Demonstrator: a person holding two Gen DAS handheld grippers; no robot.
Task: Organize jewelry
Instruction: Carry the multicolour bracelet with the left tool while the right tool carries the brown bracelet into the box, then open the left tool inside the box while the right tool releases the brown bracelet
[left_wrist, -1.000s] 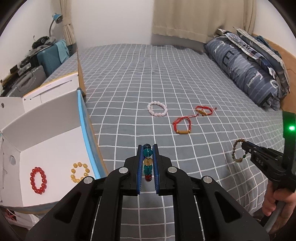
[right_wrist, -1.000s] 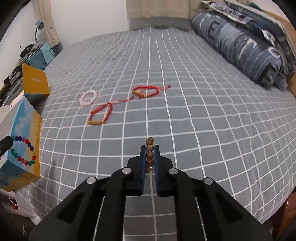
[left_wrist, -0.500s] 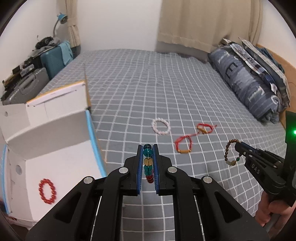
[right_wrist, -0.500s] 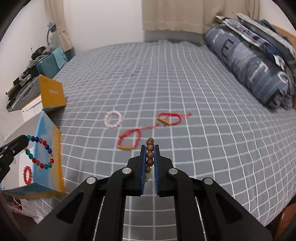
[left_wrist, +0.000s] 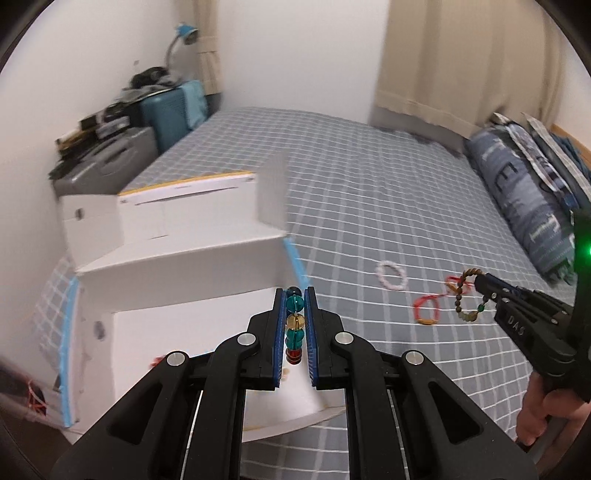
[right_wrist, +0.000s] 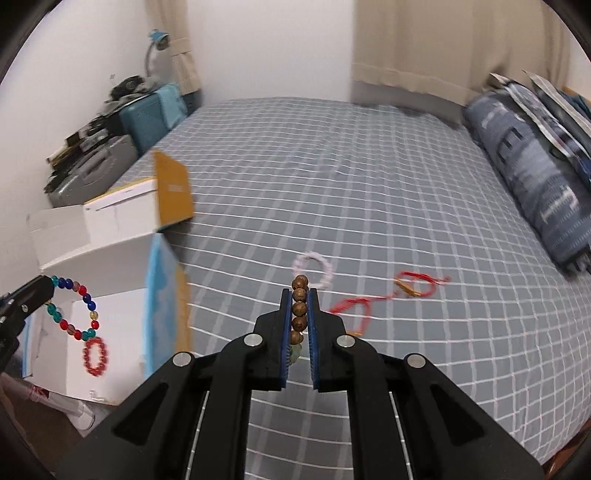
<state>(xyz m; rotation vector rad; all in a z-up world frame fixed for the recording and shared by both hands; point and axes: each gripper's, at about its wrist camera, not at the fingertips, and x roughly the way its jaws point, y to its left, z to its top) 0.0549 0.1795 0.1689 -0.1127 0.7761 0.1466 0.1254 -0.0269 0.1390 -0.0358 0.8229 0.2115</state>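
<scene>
- An open white box is being seen at the left edge of the bed; a red bead bracelet is lying on its floor.
- A multicoloured bead bracelet is being held above the box, clamped between the closed fingers of the left gripper; in the right wrist view the same bracelet is being seen hanging as a loop from that gripper.
- A white bead bracelet is lying on the bed, near the middle.
- A wooden bead bracelet is being gripped in the right gripper, whose fingers are closed on it; in the left wrist view it is being seen dangling above the bed from that gripper.
- Two red cord bracelets are lying on the bed, just right of the white one, joined by a trailing thread.
- A dark blue pillow is resting along the bed's right edge.
</scene>
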